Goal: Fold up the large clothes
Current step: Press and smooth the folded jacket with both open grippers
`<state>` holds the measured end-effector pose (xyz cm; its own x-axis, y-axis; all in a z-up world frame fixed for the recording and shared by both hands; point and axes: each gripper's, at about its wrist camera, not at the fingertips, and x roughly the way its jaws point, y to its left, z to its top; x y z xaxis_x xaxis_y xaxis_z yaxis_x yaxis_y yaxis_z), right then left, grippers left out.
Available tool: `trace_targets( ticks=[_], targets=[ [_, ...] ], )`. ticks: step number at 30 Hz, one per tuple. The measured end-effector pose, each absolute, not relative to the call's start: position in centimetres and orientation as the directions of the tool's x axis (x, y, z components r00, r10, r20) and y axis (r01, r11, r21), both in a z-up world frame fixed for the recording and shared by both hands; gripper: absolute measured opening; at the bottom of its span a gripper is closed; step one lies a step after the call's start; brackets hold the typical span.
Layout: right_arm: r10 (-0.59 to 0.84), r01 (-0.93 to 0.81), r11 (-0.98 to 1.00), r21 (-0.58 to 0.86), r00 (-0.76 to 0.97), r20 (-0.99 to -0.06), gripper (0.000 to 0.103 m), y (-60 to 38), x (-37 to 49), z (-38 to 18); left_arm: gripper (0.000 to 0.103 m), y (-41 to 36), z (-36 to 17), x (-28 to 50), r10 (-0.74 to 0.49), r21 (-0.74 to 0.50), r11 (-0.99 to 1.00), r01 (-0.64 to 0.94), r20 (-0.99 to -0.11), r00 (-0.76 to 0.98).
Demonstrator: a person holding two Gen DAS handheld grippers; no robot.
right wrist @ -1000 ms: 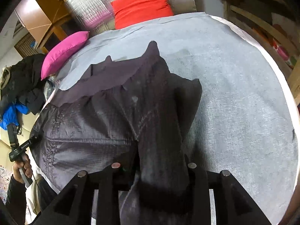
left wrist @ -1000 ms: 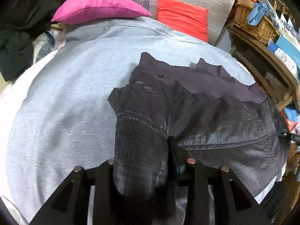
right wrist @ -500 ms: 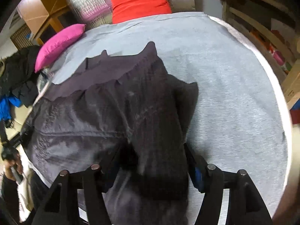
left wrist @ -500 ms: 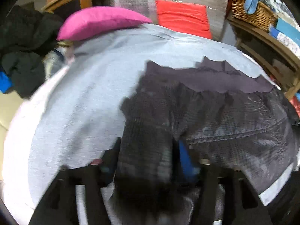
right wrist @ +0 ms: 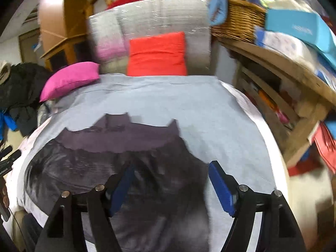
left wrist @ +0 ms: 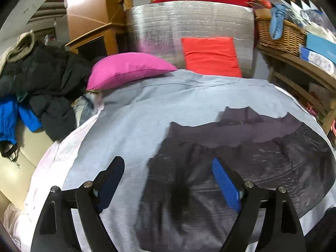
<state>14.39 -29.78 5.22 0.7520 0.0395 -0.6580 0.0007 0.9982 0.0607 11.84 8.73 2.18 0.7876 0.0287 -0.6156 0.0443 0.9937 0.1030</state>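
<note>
A dark grey jacket [left wrist: 241,157] lies spread on the light grey bed cover [left wrist: 136,121], with its paler lining edge toward the pillows. Its left sleeve lies folded inward below my left gripper [left wrist: 168,180], whose jaws are opening; the blue pads [left wrist: 225,185] stand wide apart and touch no cloth. In the right wrist view the same jacket [right wrist: 105,168] fills the lower left. My right gripper [right wrist: 172,180] hangs above the folded right sleeve, jaws opening, with the pads [right wrist: 220,187] clear of the fabric.
A pink pillow [left wrist: 126,69] and a red cushion [left wrist: 211,55] rest at the head against a silver padded panel [left wrist: 189,27]. Dark and blue clothes [left wrist: 37,96] are piled at the left. A wicker basket [left wrist: 279,33] and boxes sit on wooden shelves at the right.
Both grippers have let go of the jacket sleeves they held, opened wide, and lifted up and back. The sleeves now lie folded on the jacket.
</note>
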Motion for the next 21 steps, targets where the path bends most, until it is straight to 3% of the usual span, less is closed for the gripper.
trace_targets(
  ticks=[11, 17, 21],
  targets=[
    [0.004, 0.045, 0.998, 0.043, 0.642, -0.767, 0.076, -28.7, 16.8, -4.6, 0.086, 4.1, -2.1, 12.2, 0.02, 0.118, 0.99, 0.081, -0.674, 0.738],
    [0.008, 0.032, 0.999, 0.039, 0.66, -0.751, 0.078, -29.0, 16.3, -5.6, 0.086, 4.5, -6.4, 13.4, 0.047, 0.098, 0.994, 0.04, -0.752, 0.658],
    [0.034, 0.035, 0.997, 0.076, 0.656, -0.754, 0.079, -29.4, 16.4, -6.5, 0.089, 5.0, -7.7, 13.3, 0.038, 0.083, 0.996, 0.036, -0.748, 0.663]
  ],
)
